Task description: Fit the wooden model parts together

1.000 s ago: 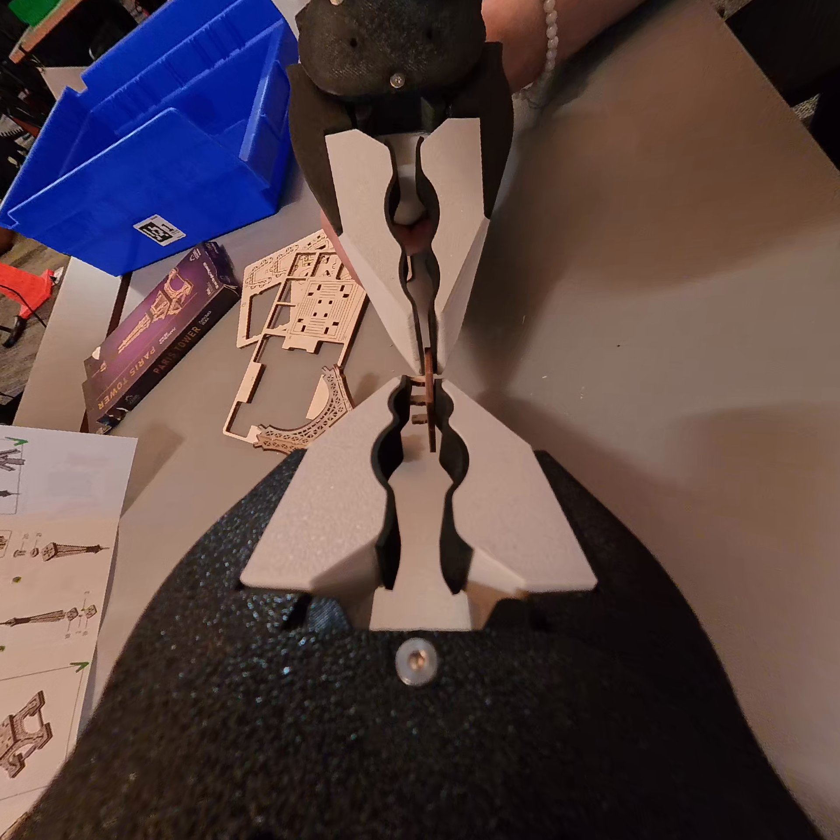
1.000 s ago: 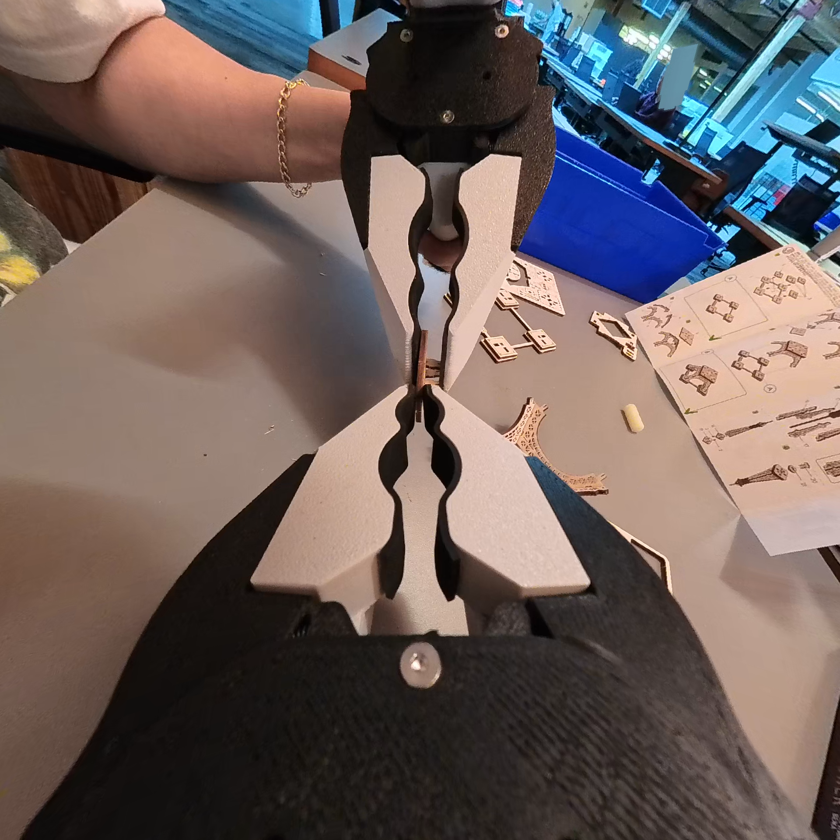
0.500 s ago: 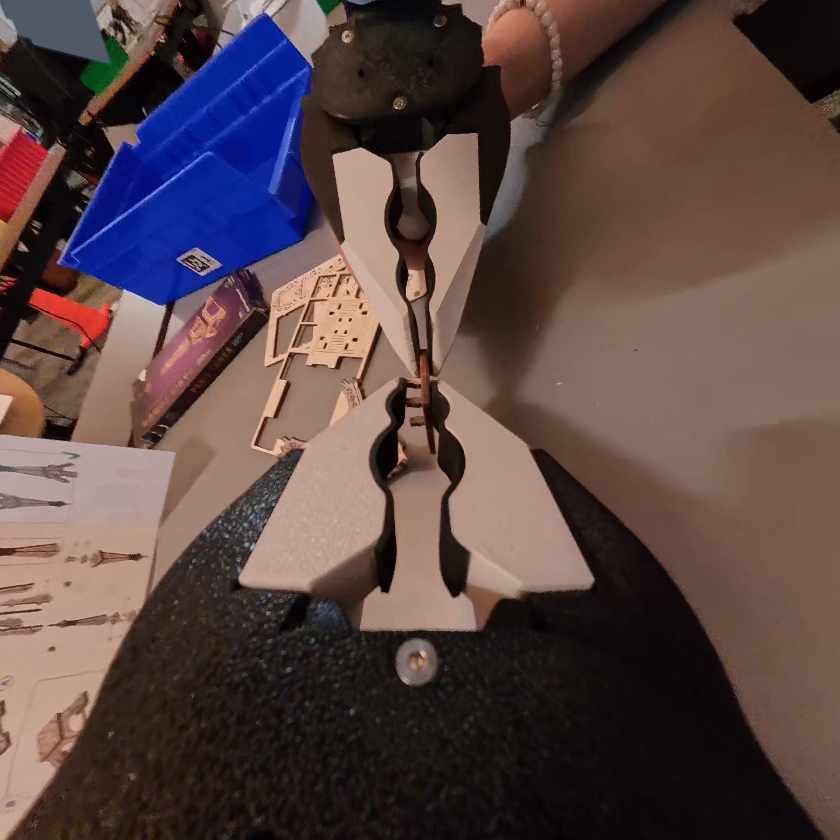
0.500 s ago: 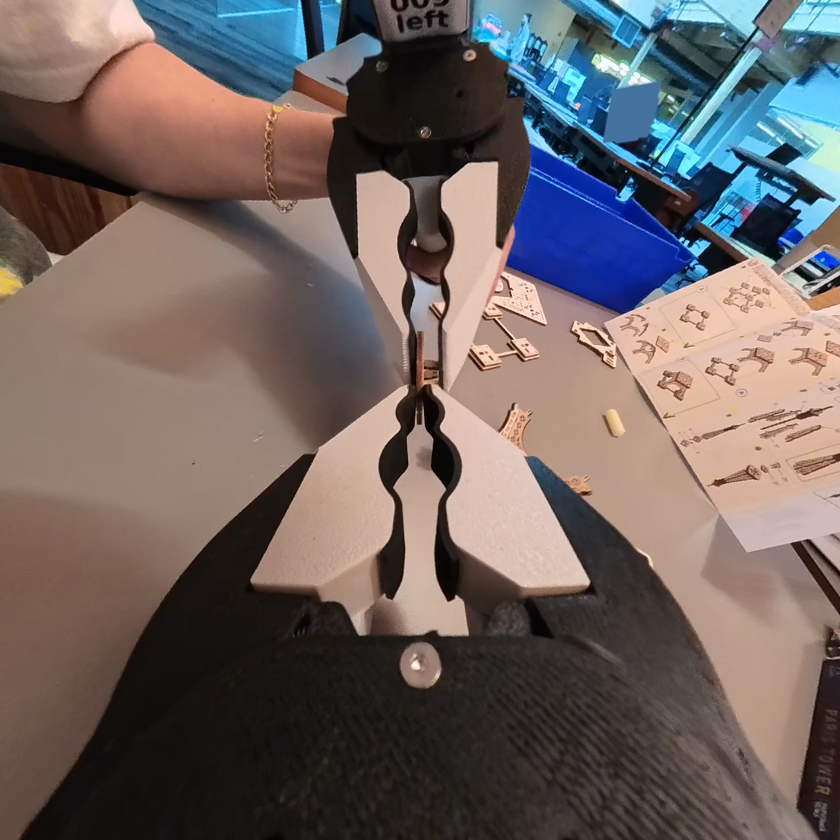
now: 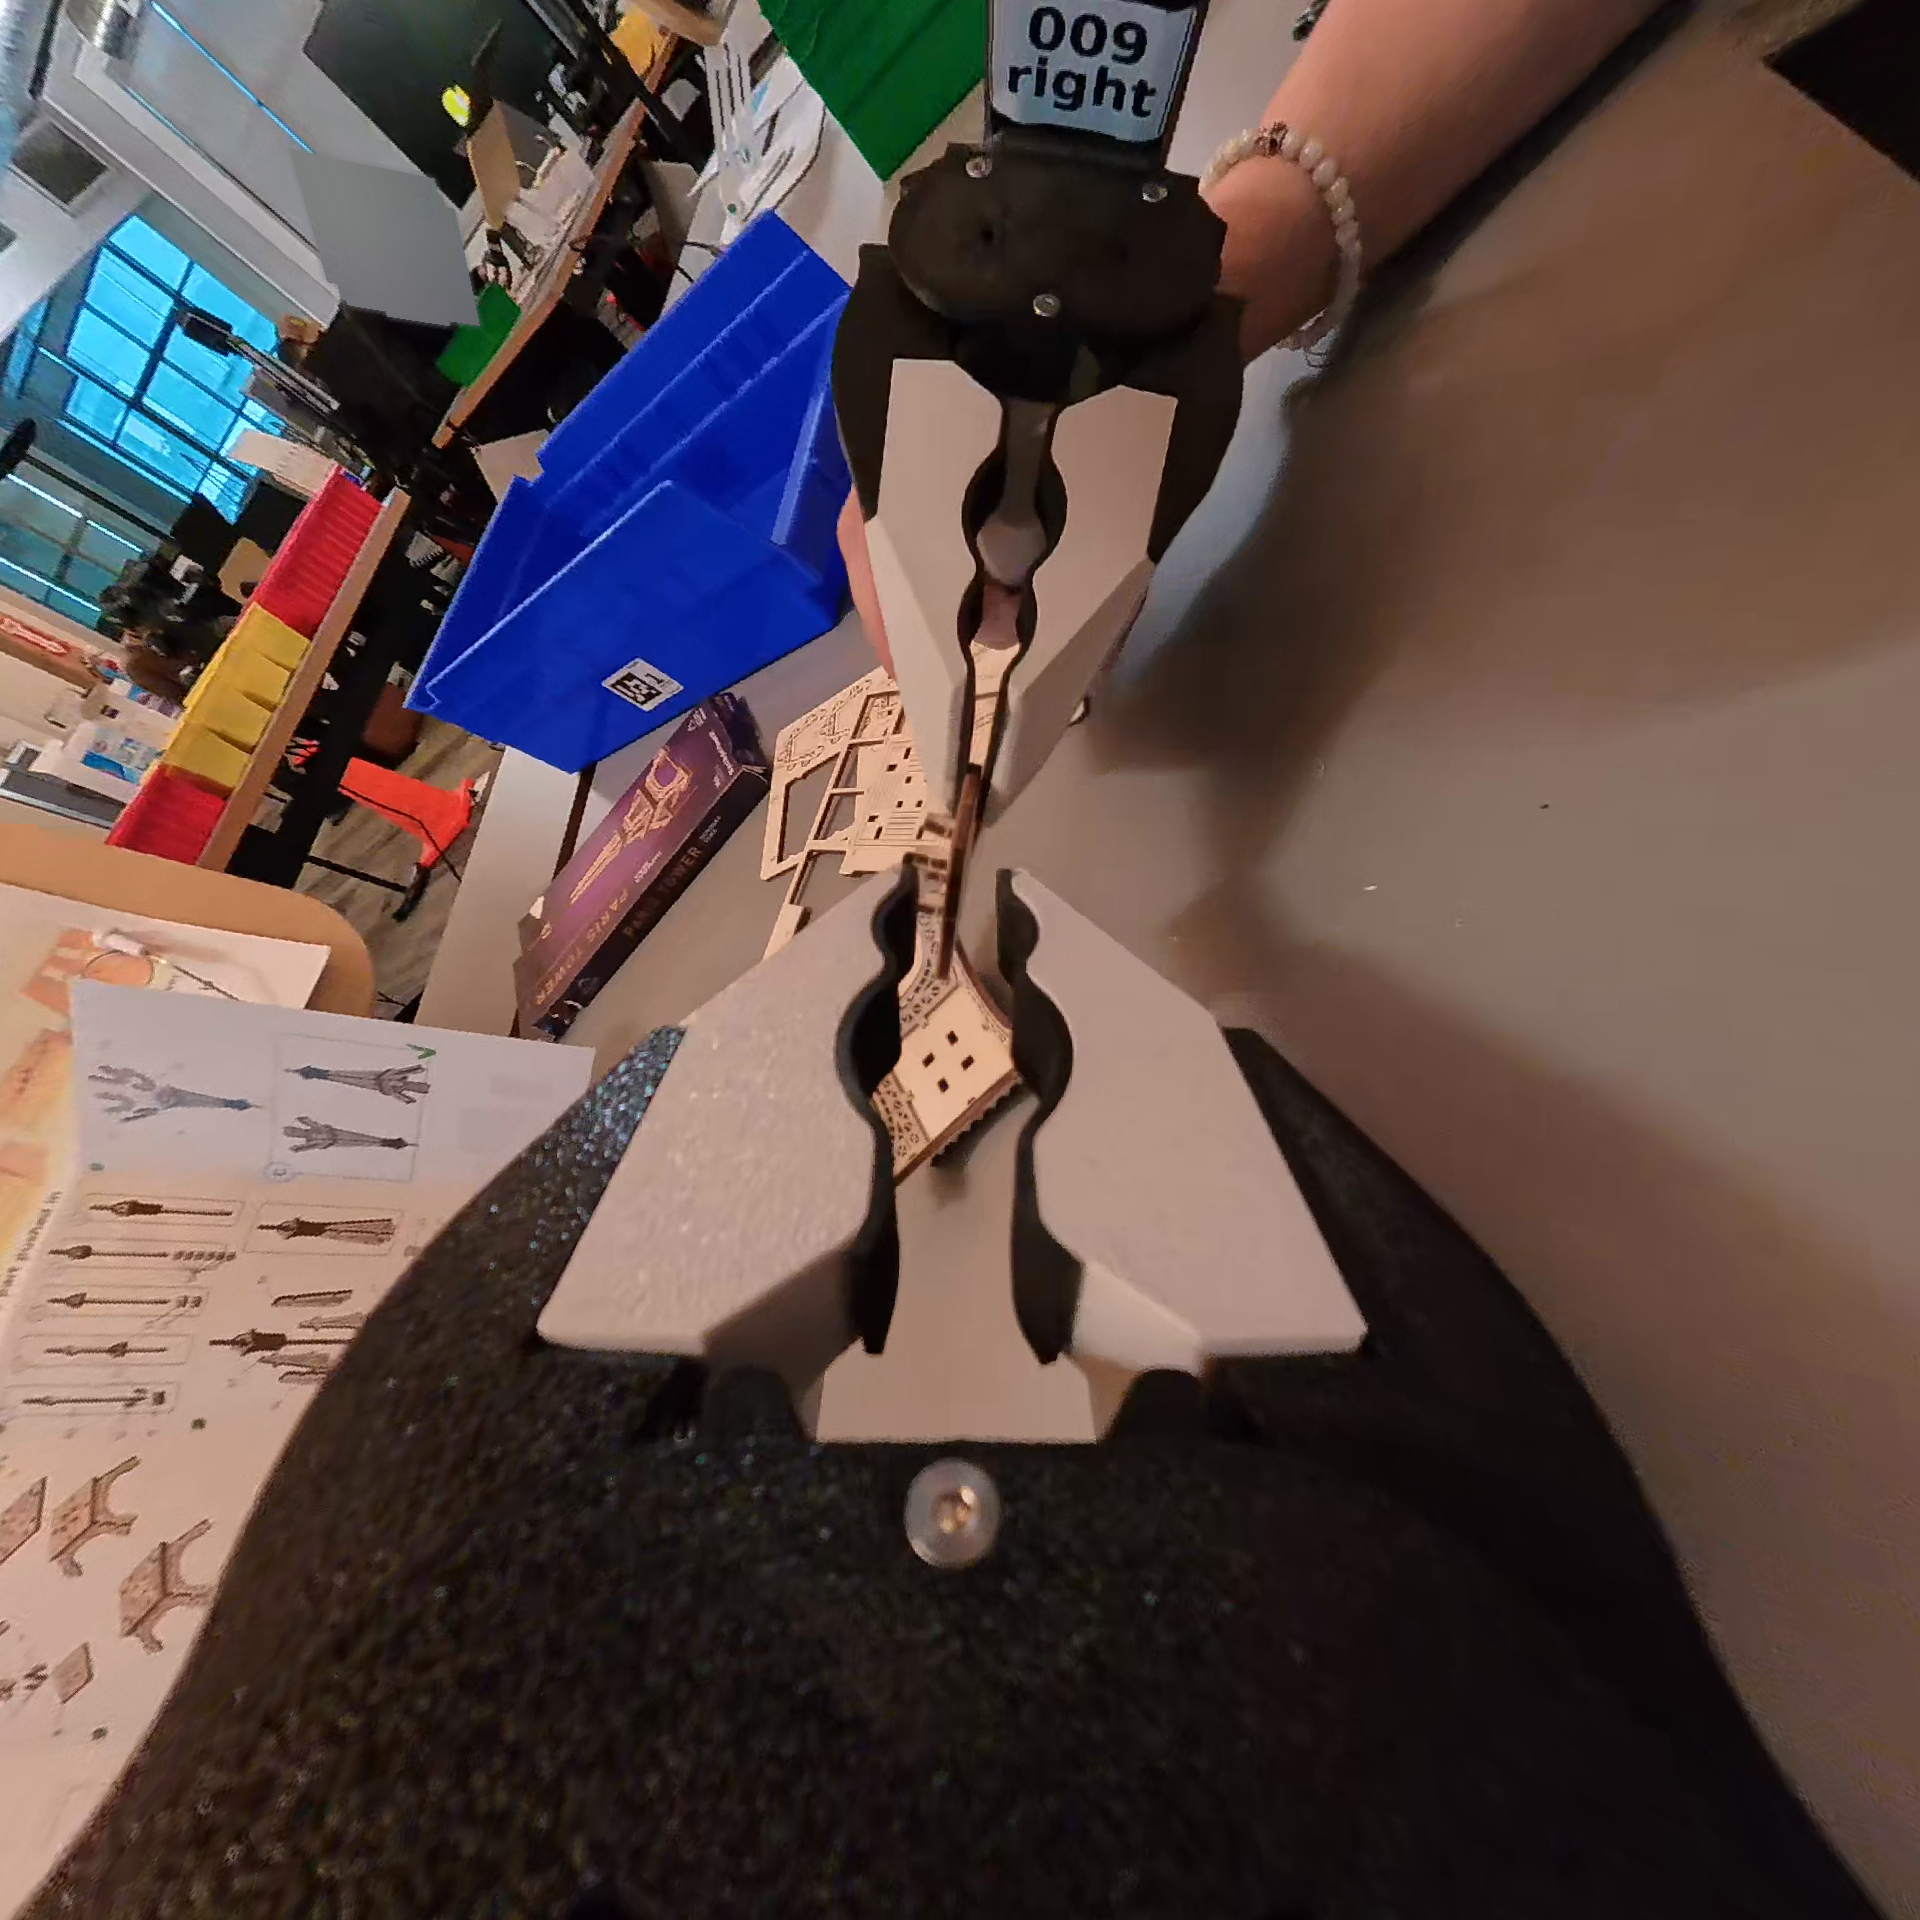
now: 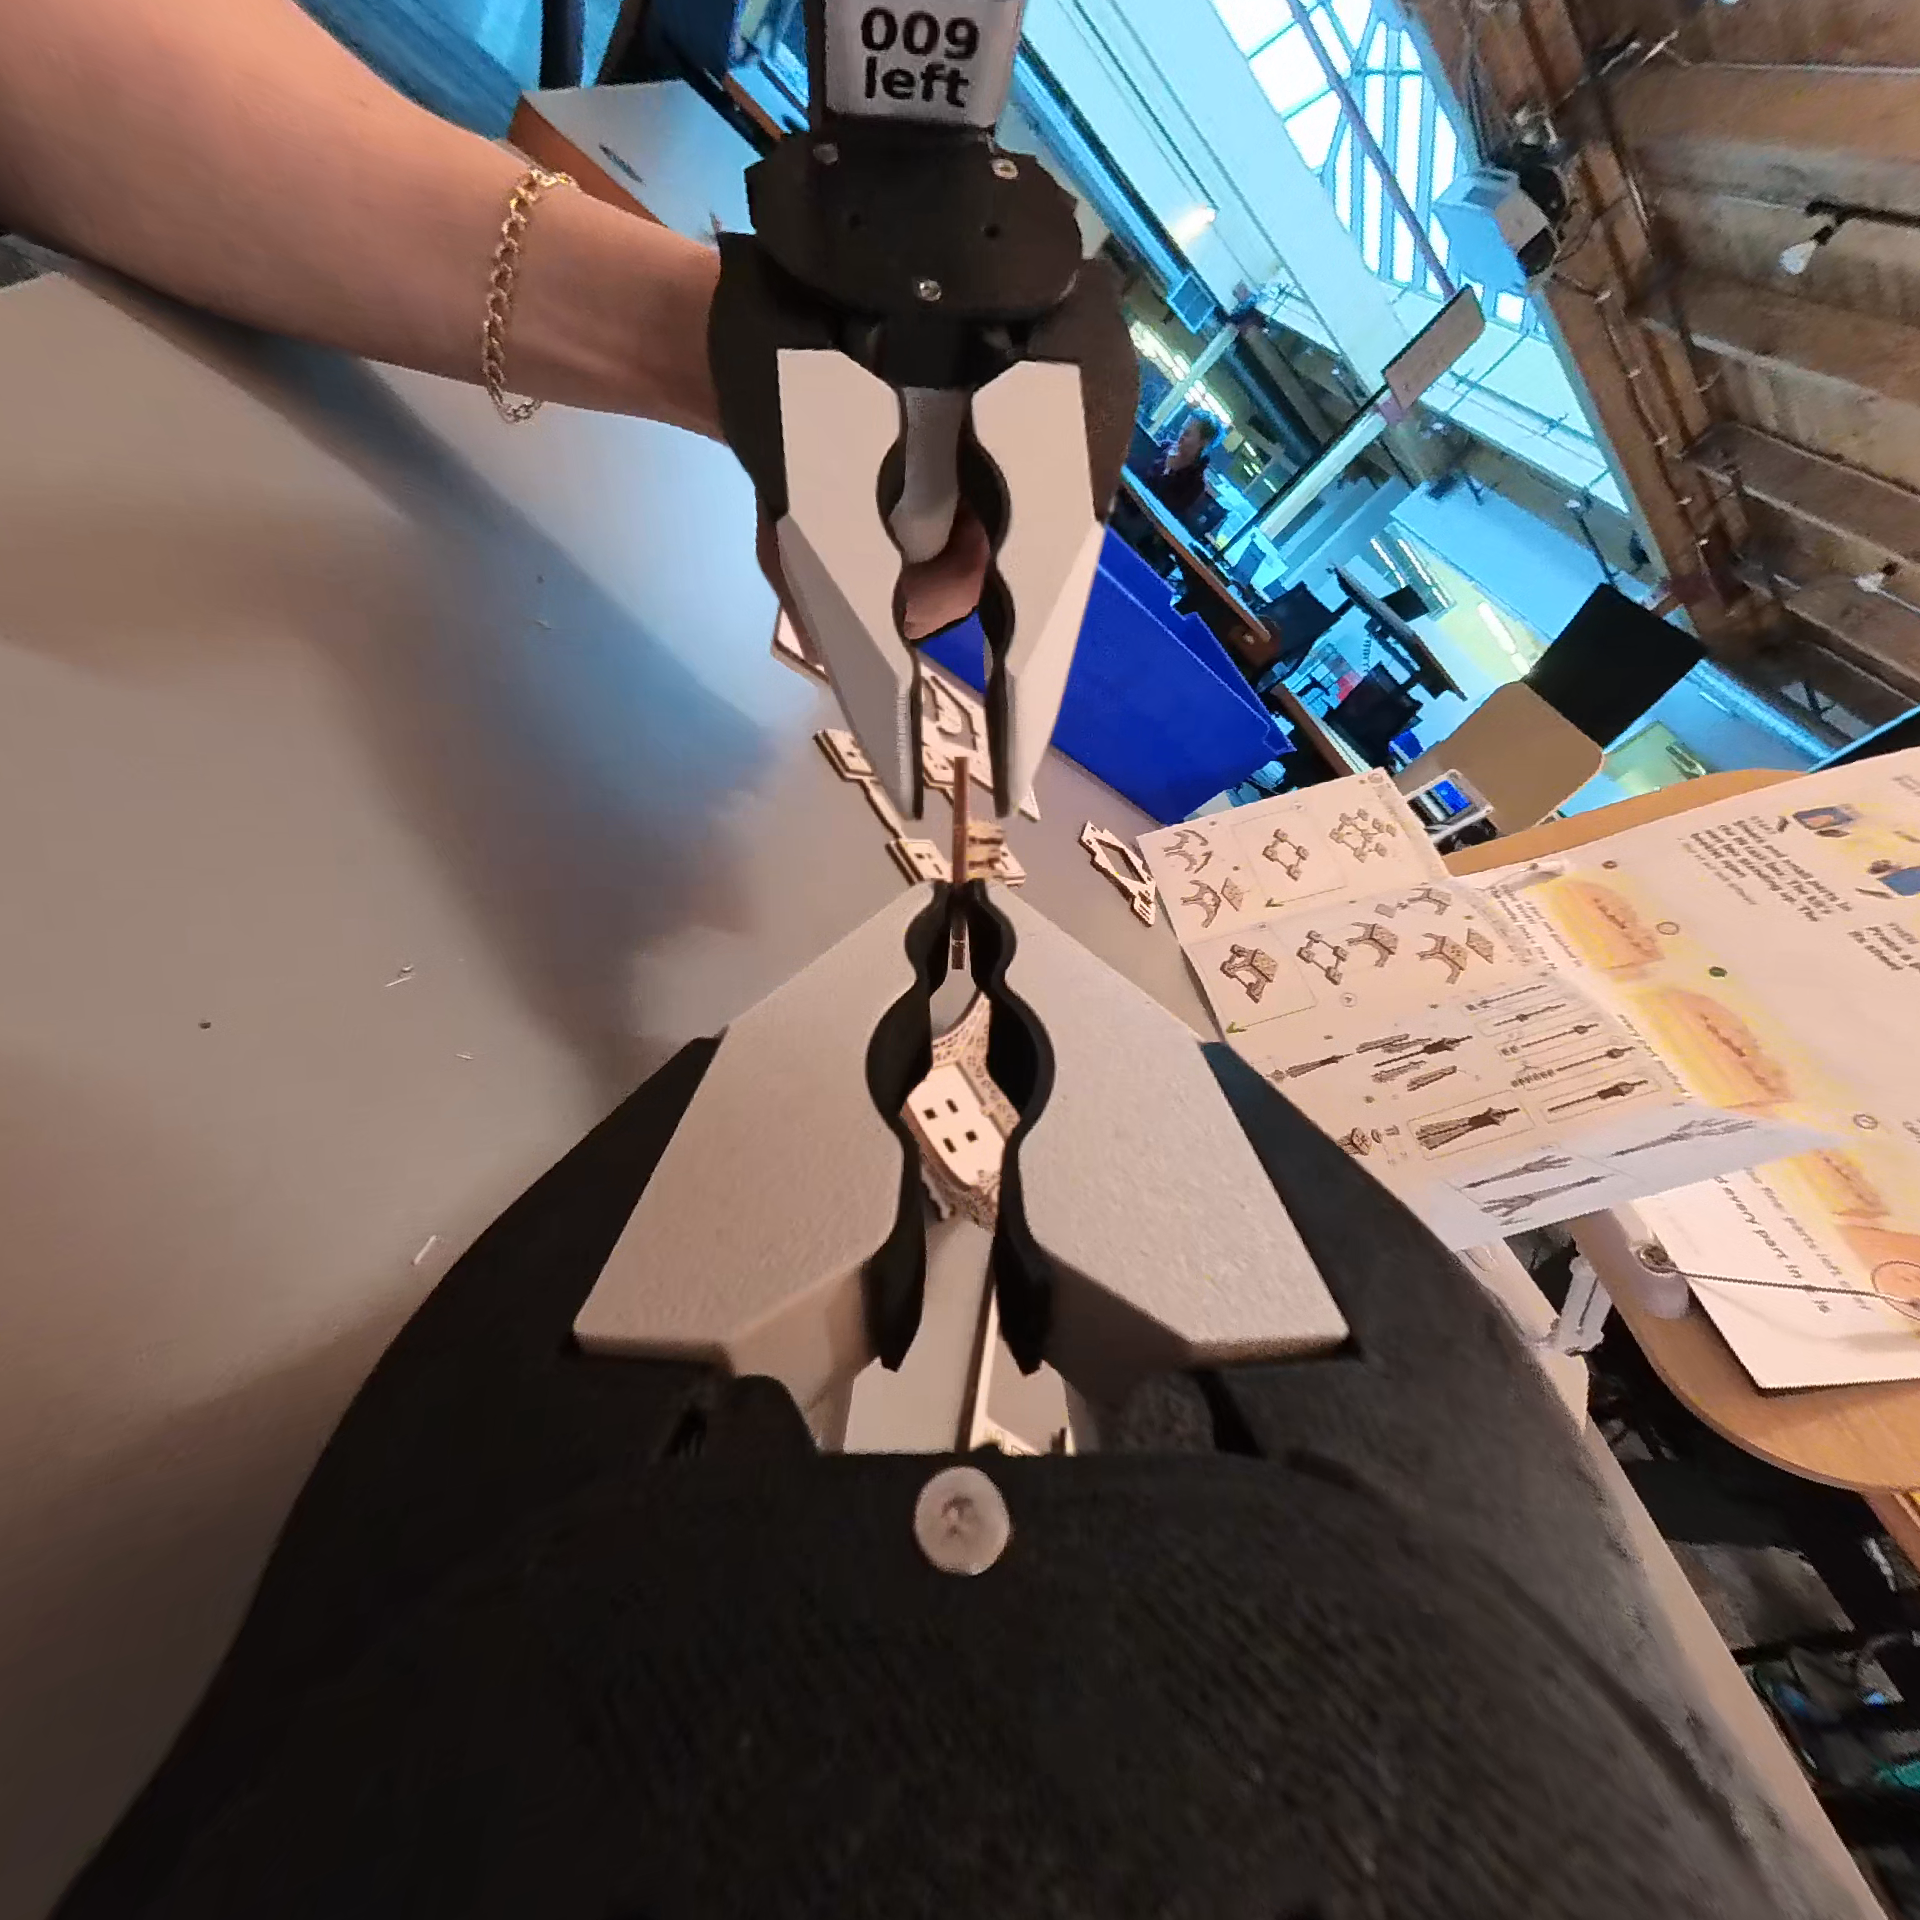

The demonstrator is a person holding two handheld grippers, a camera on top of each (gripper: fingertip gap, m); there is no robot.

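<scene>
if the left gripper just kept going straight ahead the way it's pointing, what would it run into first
The left gripper would most likely meet the thin wooden part held by the right gripper, then that gripper's tips. They face each other nearly tip to tip, though the exact gap is hard to judge.

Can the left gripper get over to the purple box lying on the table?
Probably yes. The left gripper has open, empty jaws, and the purple box lies to its left on the table with nothing standing between. The right gripper holds the wooden part by itself.
</scene>
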